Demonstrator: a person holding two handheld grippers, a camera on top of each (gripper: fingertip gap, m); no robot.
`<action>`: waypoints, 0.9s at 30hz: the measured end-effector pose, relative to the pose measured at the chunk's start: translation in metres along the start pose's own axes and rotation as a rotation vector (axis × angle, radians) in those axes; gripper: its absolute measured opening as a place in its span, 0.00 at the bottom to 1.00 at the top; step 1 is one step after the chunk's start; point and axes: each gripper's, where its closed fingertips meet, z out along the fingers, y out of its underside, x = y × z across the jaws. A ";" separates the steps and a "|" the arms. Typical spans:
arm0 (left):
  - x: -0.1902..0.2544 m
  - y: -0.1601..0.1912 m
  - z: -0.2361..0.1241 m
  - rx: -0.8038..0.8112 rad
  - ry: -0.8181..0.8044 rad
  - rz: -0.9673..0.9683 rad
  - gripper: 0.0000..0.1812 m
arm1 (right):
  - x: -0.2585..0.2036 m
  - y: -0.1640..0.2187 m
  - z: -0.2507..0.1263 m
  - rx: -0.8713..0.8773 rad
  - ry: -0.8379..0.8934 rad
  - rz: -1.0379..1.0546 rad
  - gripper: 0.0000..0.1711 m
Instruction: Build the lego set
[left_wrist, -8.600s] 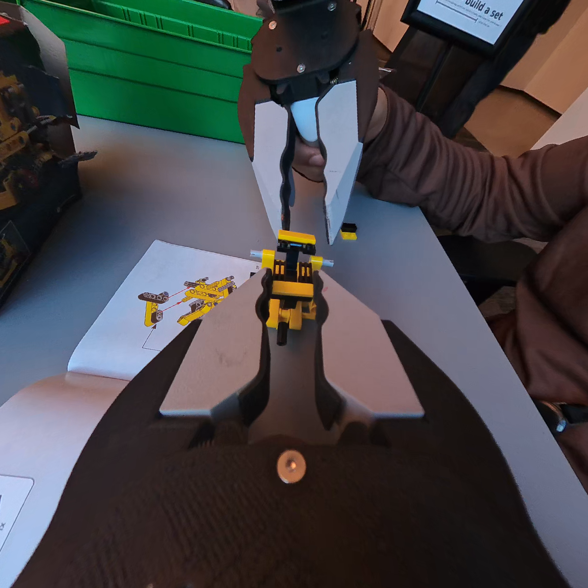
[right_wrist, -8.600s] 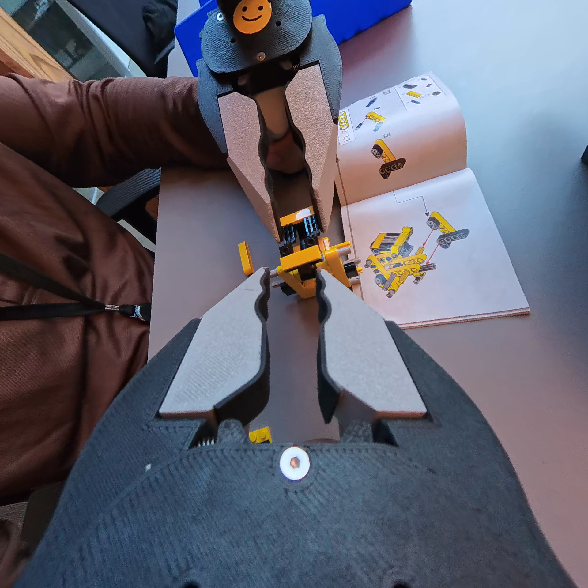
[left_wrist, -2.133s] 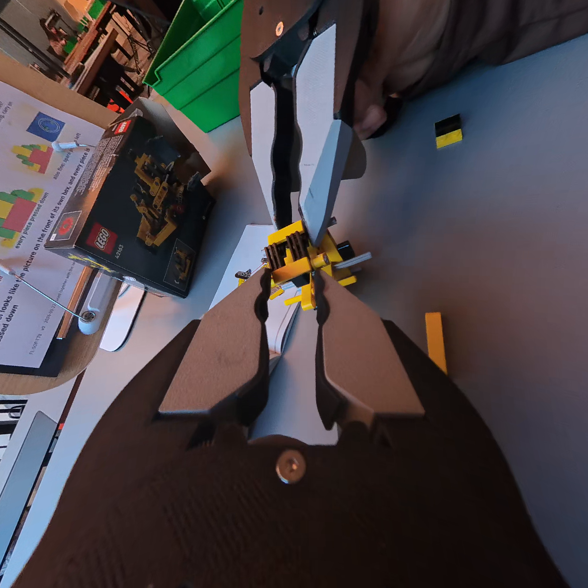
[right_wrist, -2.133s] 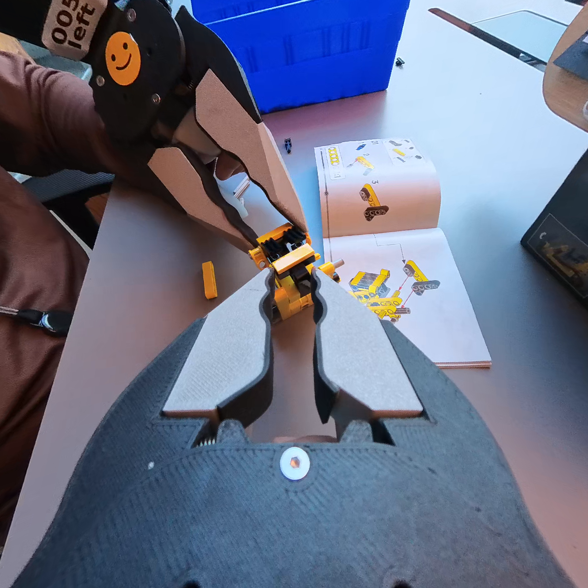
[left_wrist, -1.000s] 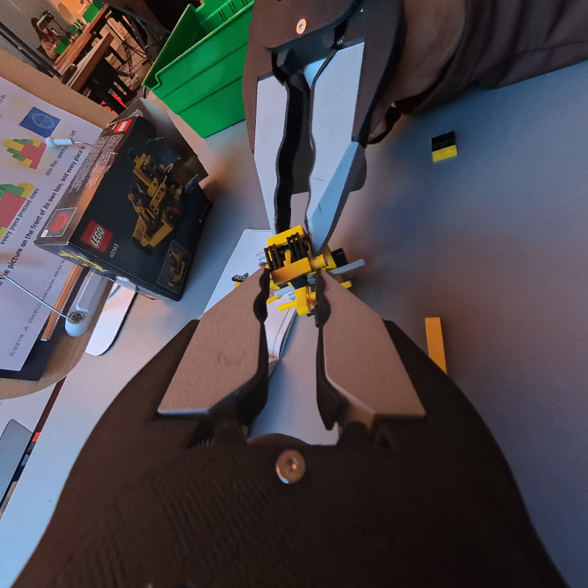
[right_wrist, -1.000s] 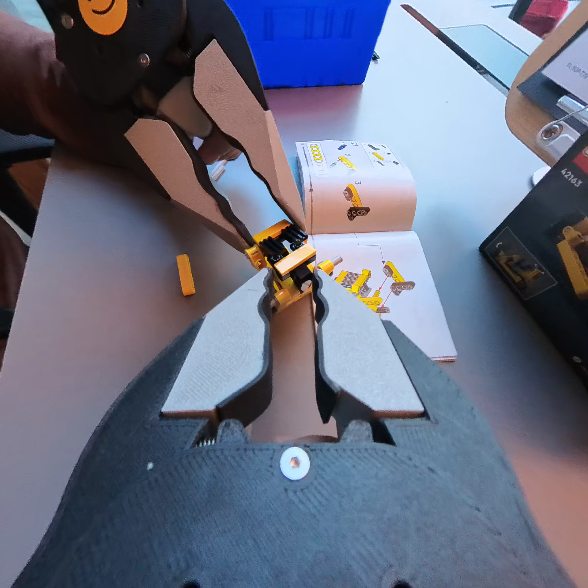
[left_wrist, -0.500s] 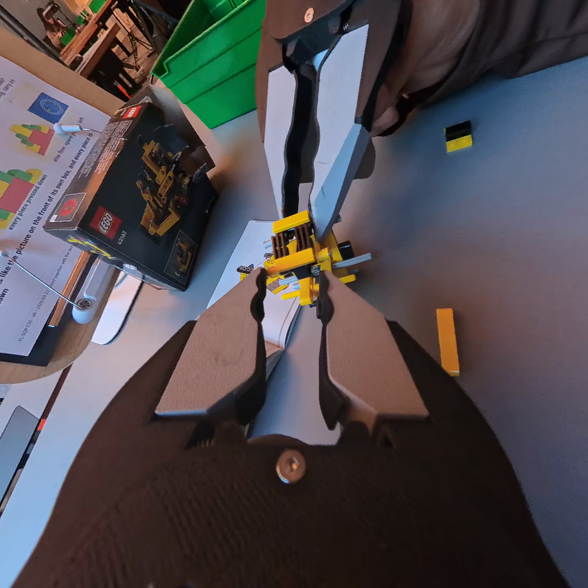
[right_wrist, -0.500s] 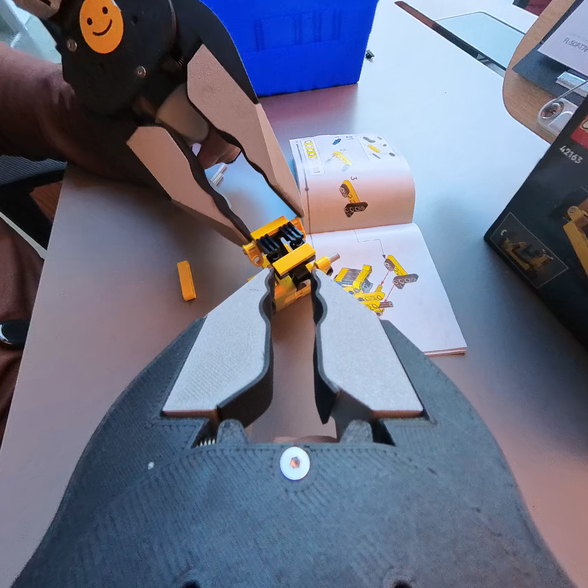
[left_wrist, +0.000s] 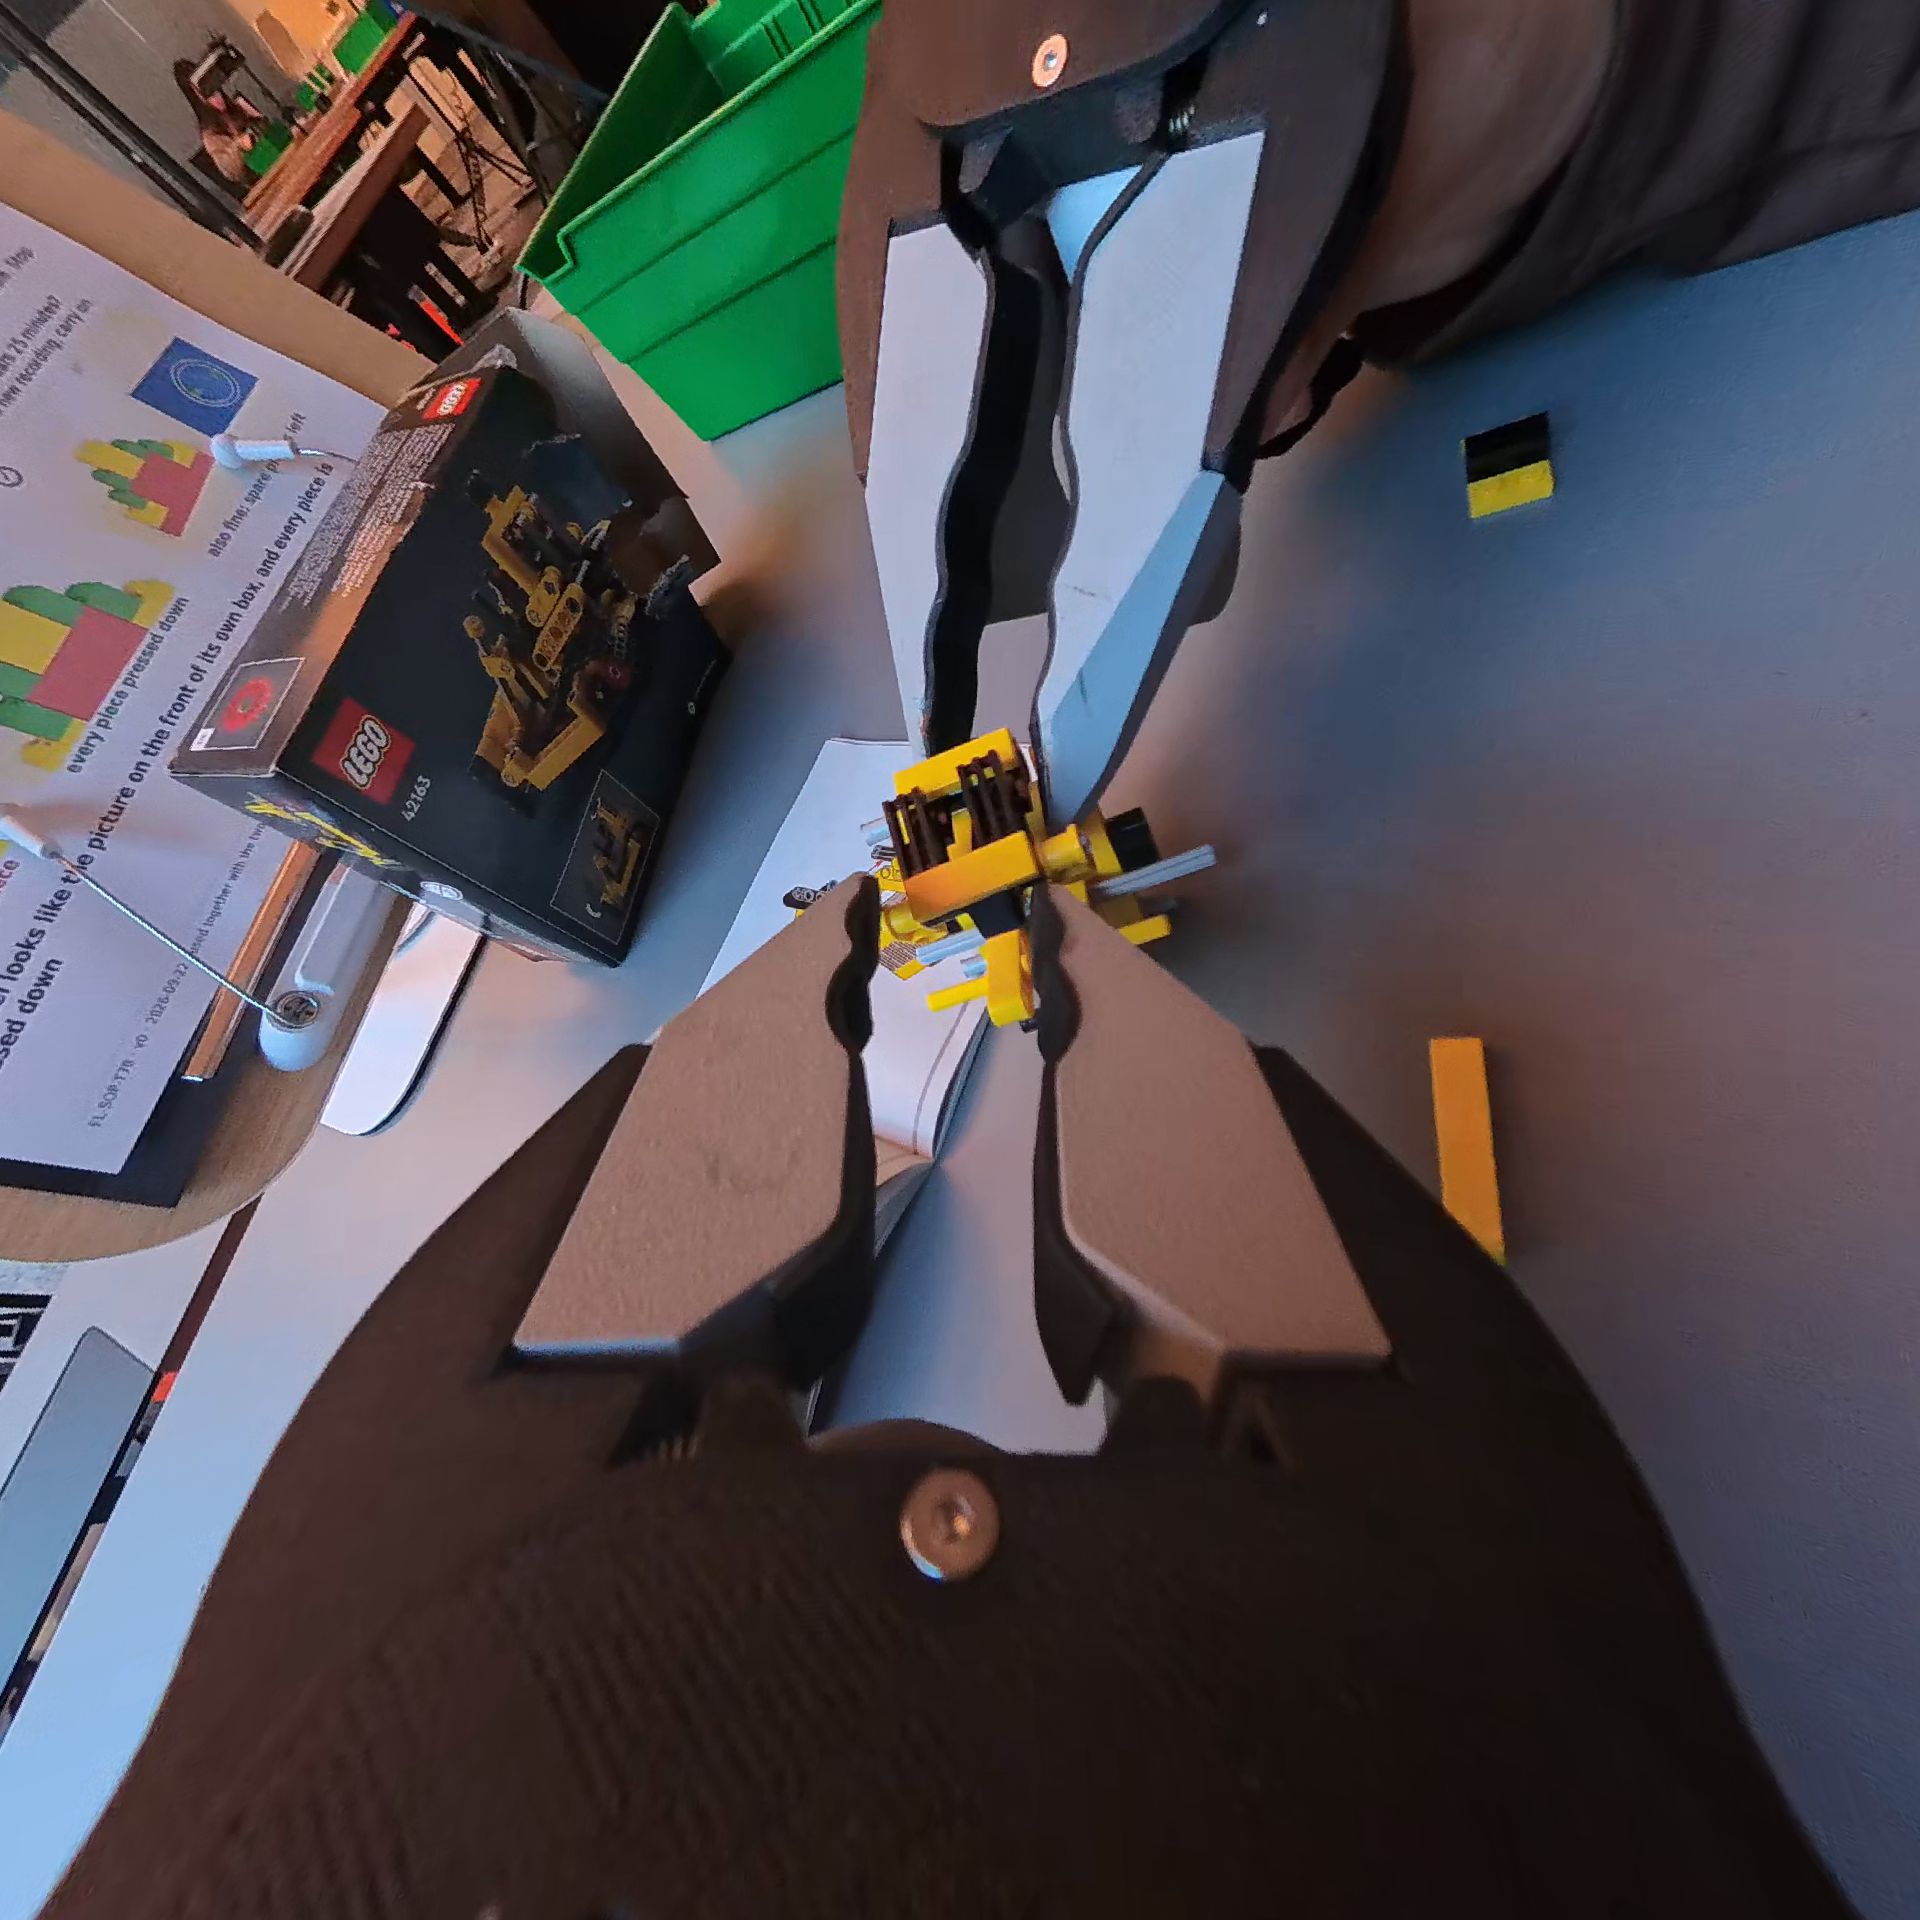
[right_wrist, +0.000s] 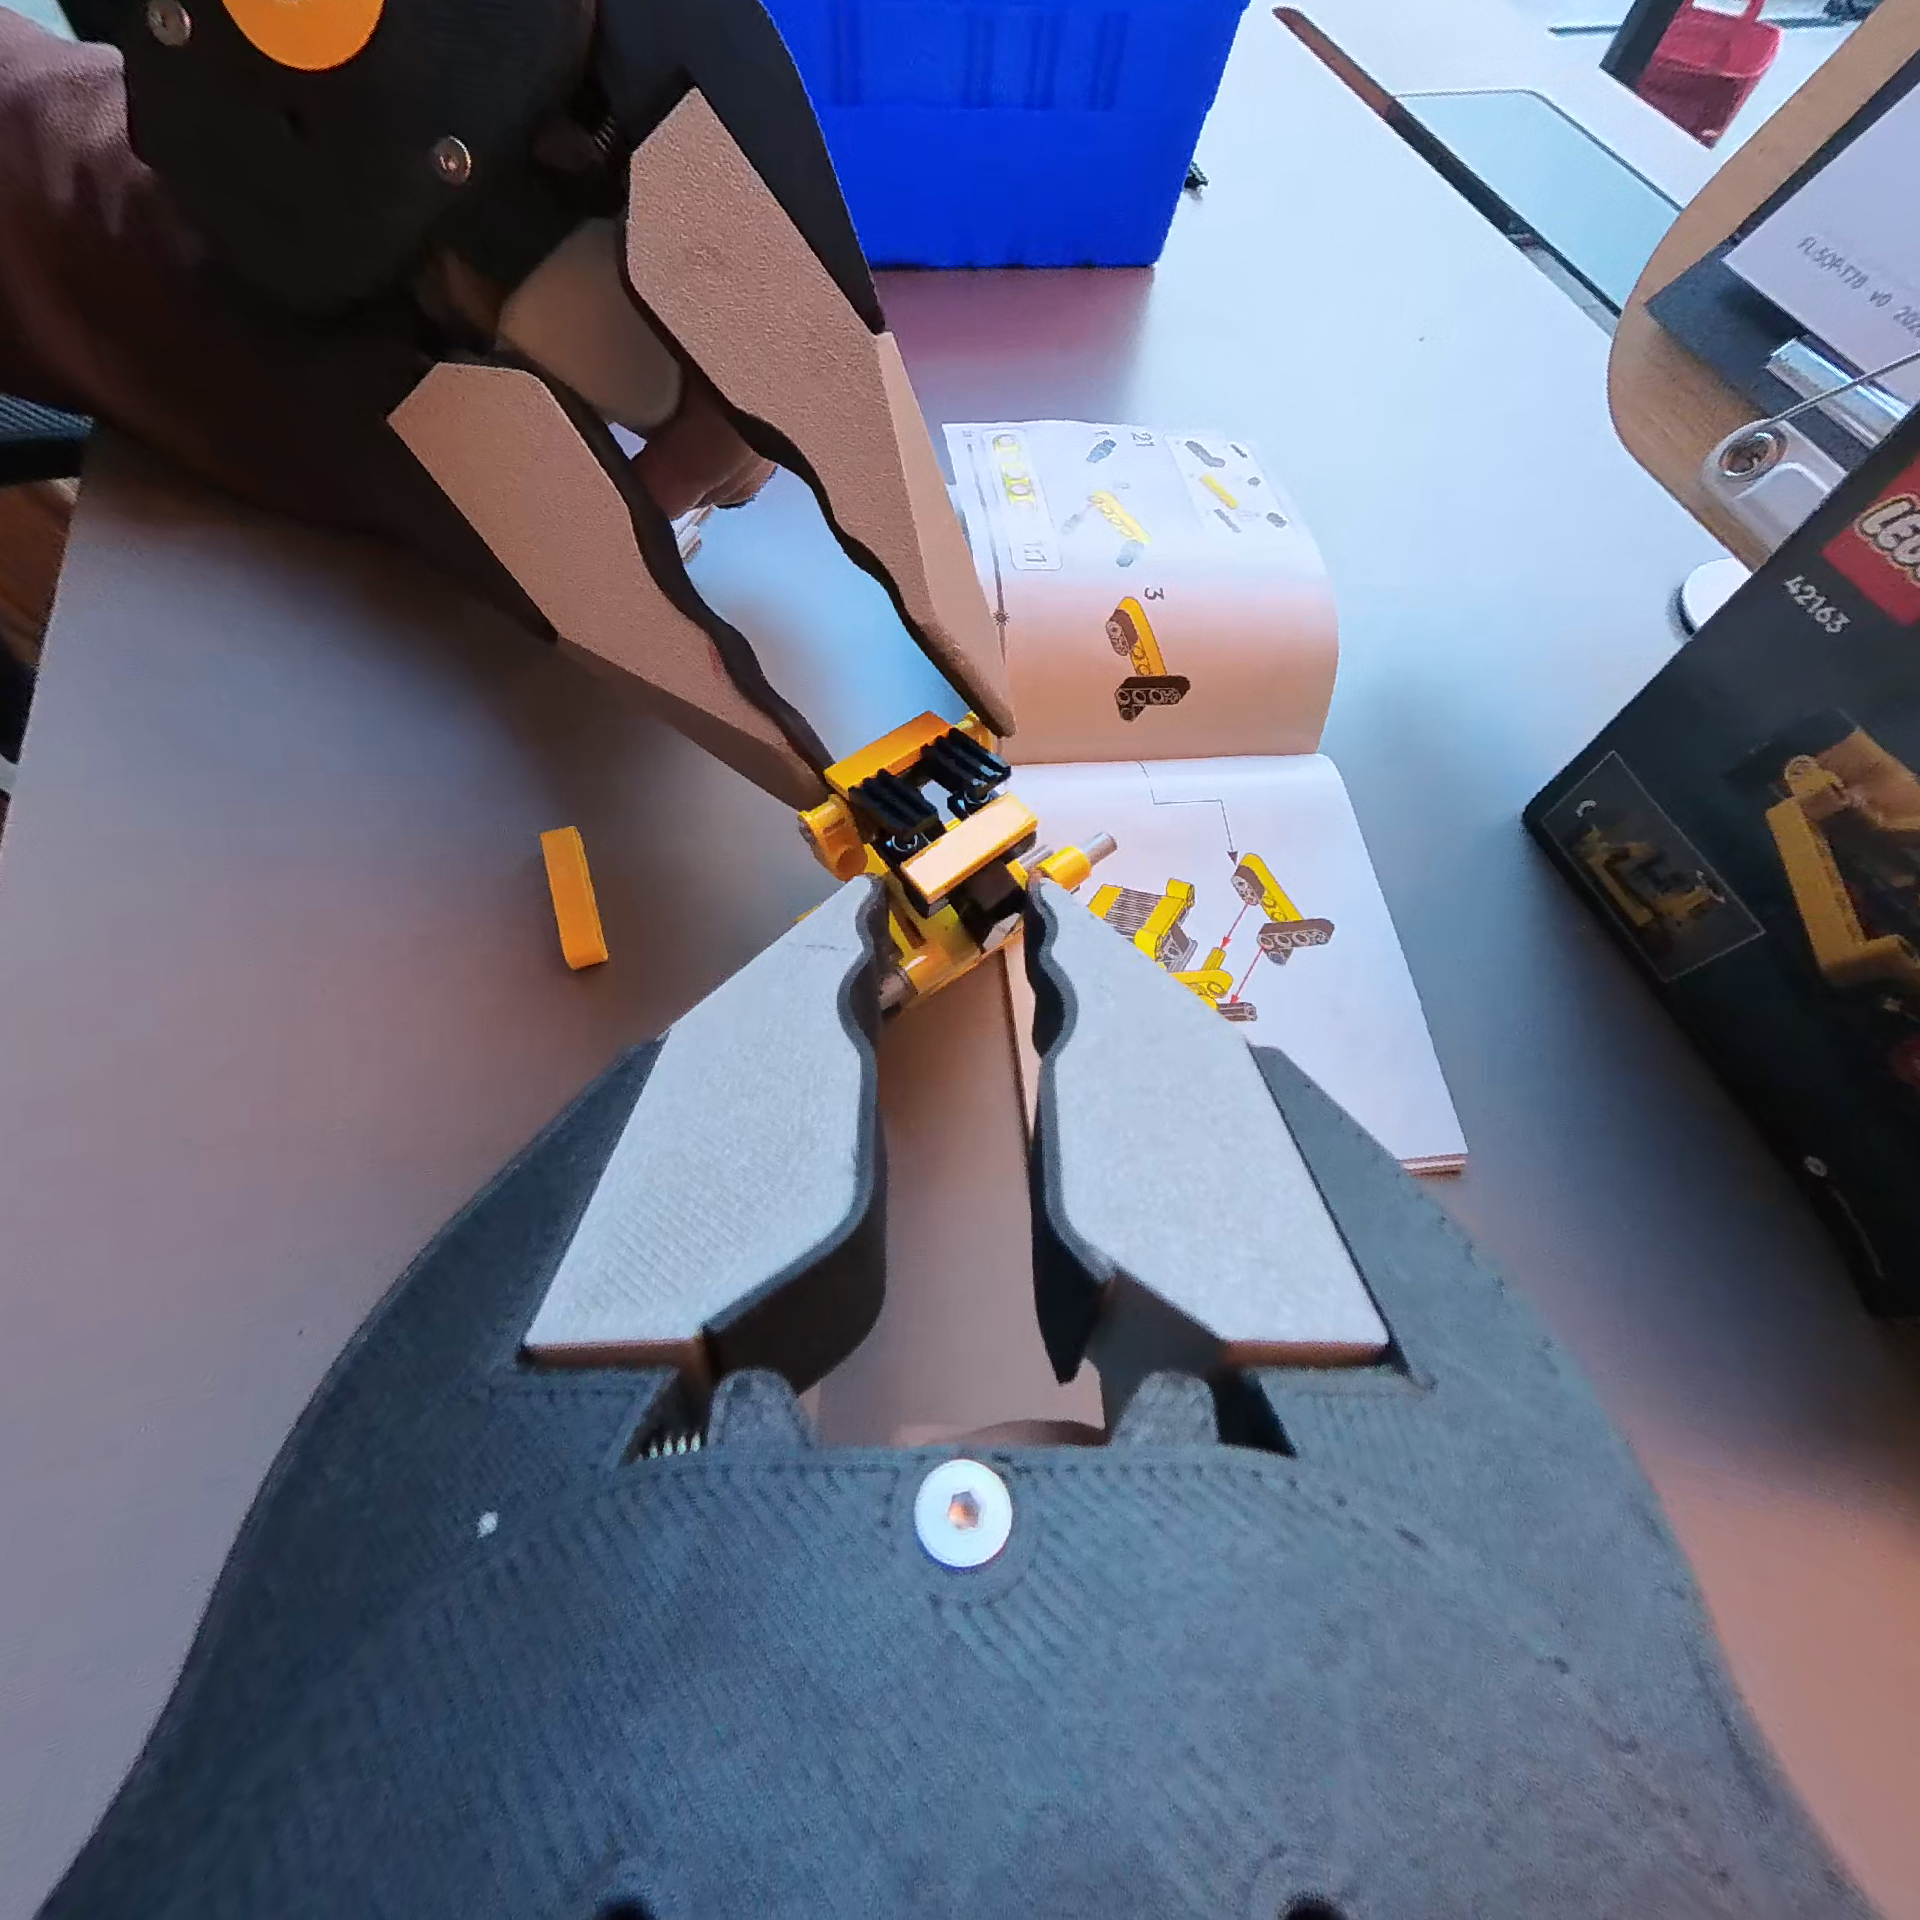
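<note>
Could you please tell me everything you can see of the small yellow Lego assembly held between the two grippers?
The Lego assembly is a small plastic build, mostly yellow, with two black grille pieces on top, a flat yellow tile and grey axle pins sticking out sideways. The left gripper and right gripper both grip it from opposite ends, beside the open instruction booklet.

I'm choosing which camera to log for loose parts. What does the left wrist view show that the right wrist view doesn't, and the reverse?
Only the left wrist view shows the green bins and the black-and-yellow brick. Only the right wrist view shows the blue bin and the booklet's open pages. Both show the model gripped between the left tongs and right tongs, the yellow bar, the set box and the table.
</note>
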 end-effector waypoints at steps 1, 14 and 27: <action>0.000 0.000 0.000 0.001 0.001 0.002 0.14 | 0.000 0.000 0.000 0.002 -0.002 0.002 0.13; 0.008 -0.004 -0.003 0.009 0.017 0.070 0.12 | -0.004 -0.001 -0.001 -0.003 -0.001 -0.050 0.13; 0.014 -0.013 -0.010 0.072 0.035 0.132 0.17 | -0.006 -0.002 0.000 -0.001 -0.004 -0.059 0.14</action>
